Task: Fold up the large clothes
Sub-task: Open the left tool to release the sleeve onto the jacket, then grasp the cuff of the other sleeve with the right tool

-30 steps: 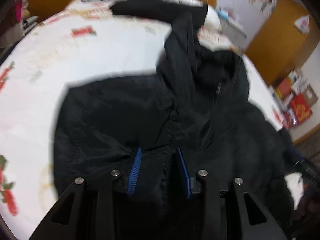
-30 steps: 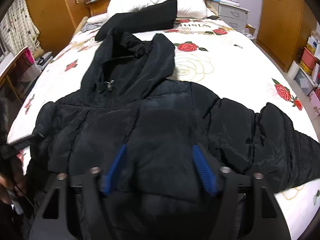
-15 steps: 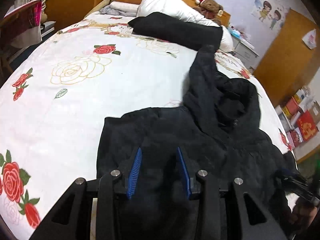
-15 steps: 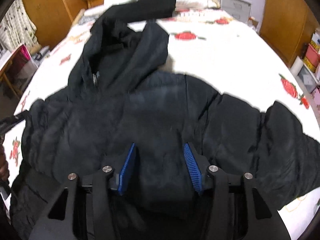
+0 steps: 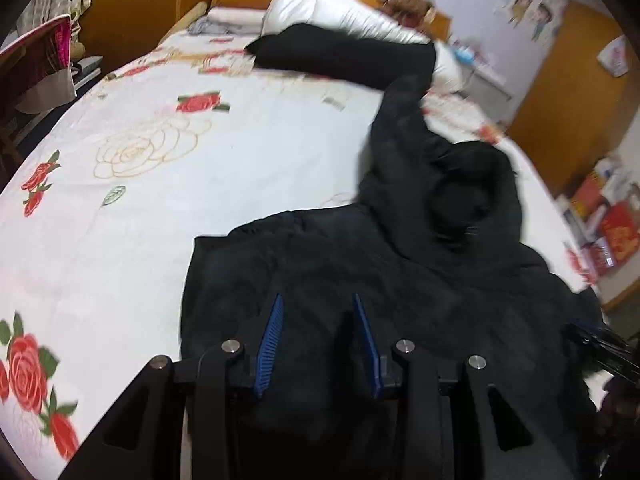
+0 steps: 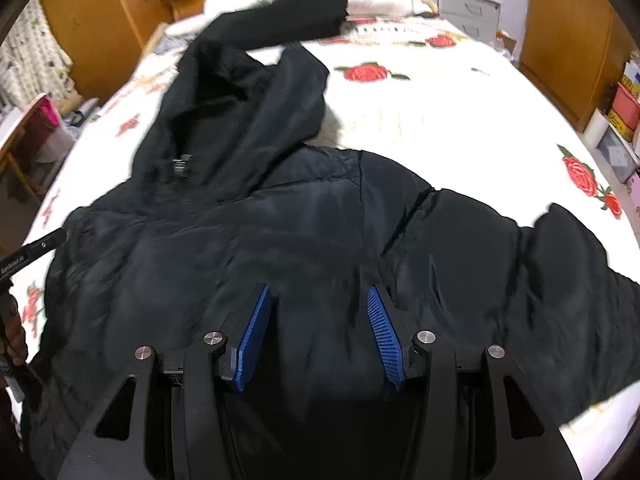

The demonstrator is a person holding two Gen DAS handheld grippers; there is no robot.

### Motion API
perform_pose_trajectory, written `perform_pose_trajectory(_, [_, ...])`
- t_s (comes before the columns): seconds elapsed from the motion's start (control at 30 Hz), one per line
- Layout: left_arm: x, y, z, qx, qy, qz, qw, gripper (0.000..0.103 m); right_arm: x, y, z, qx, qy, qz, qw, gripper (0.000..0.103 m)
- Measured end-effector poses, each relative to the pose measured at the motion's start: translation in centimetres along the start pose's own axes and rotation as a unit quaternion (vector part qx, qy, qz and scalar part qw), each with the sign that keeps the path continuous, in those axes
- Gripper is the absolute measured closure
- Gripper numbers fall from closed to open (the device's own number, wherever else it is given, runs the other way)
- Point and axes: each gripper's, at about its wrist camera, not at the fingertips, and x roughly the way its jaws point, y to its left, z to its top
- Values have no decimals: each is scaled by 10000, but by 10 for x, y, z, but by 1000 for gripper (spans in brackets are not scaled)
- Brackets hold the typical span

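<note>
A large black hooded puffer jacket (image 5: 360,272) lies on the rose-printed white bedspread (image 5: 160,184). It also shows in the right wrist view (image 6: 260,236), hood toward the headboard, one sleeve spread to the right. My left gripper (image 5: 316,304) has its blue pads apart with thick jacket fabric bunched between them near the hem. My right gripper (image 6: 318,294) likewise holds a puffy fold of the jacket between its parted blue pads. The left gripper's tip (image 6: 36,250) shows at the left edge of the right wrist view.
A second black garment (image 5: 344,56) lies across the white pillow (image 5: 332,12) at the headboard. A chair (image 5: 36,68) stands left of the bed. Wooden wardrobes (image 6: 568,36), a nightstand (image 6: 468,10) and stacked boxes (image 5: 608,220) stand to the right.
Both grippers have narrowed on the jacket's lower edge and drawn it toward the foot of the bed; the body now lies flatter and more spread out.
</note>
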Motion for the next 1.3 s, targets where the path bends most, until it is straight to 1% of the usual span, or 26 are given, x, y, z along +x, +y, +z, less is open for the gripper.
perform_pose_trajectory(0.07, [-15,0,-17,50,-17,-36,10000,65,-9,0,-14,29,-16,101,9999,52])
perform_pose_trajectory(0.1, [-15,2,-24,41,53,-24,10000,65,-8,1,-22,20,35,89,10000,52])
perform_pose_trajectory(0.13, [-9,5,-32,32,205,32,9998,65,-3,1,-27,-6,123,51,9999,52])
perform_pose_trajectory(0.17, [1,8,-38,-8,397,113,9991,65,8,1,-31,-26,287,3,9996,52])
perform_pose_trajectory(0.2, [9,12,-42,-71,531,119,9985,65,19,-1,-35,-10,460,6,9989,52])
perform_pose_trajectory(0.23, [13,14,-44,-137,588,100,9981,65,25,-3,-36,47,552,28,9985,52])
perform_pose_trajectory(0.27, [13,15,-43,-194,585,119,9980,65,24,-4,-33,91,547,28,9985,52])
perform_pose_trajectory(0.33, [3,13,-39,-259,521,151,9982,65,14,-1,-30,82,472,12,9989,52])
perform_pose_trajectory(0.4, [-12,6,-39,-222,438,120,9987,65,-2,1,-30,31,345,8,9994,52])
perform_pose_trajectory(0.5, [-46,-7,-51,-34,235,65,9997,65,-31,-1,-41,41,161,-2,9999,52])
perform_pose_trajectory(0.6, [-81,-22,-68,107,83,-22,9999,65,-66,-5,-62,152,-36,121,9998,52])
perform_pose_trajectory(0.73, [-125,-38,-90,220,-107,-115,9996,65,-111,-18,-91,381,-280,141,9988,52])
perform_pose_trajectory(0.87, [-158,-56,-111,329,-288,-62,9990,65,-142,-36,-114,602,-467,115,9970,52])
perform_pose_trajectory(0.97, [-170,-69,-119,348,-338,-65,9988,65,-155,-54,-128,768,-427,153,9960,52])
perform_pose_trajectory(1.03, [-174,-77,-122,350,-359,-102,9987,65,-160,-65,-133,871,-436,75,9952,52])
perform_pose_trajectory(1.17, [-174,-92,-125,316,-332,-188,9988,65,-169,-92,-141,1245,-481,61,9910,52])
perform_pose_trajectory(1.3, [-167,-107,-123,457,-286,-199,9984,63,-165,-122,-144,1599,-451,25,9861,52])
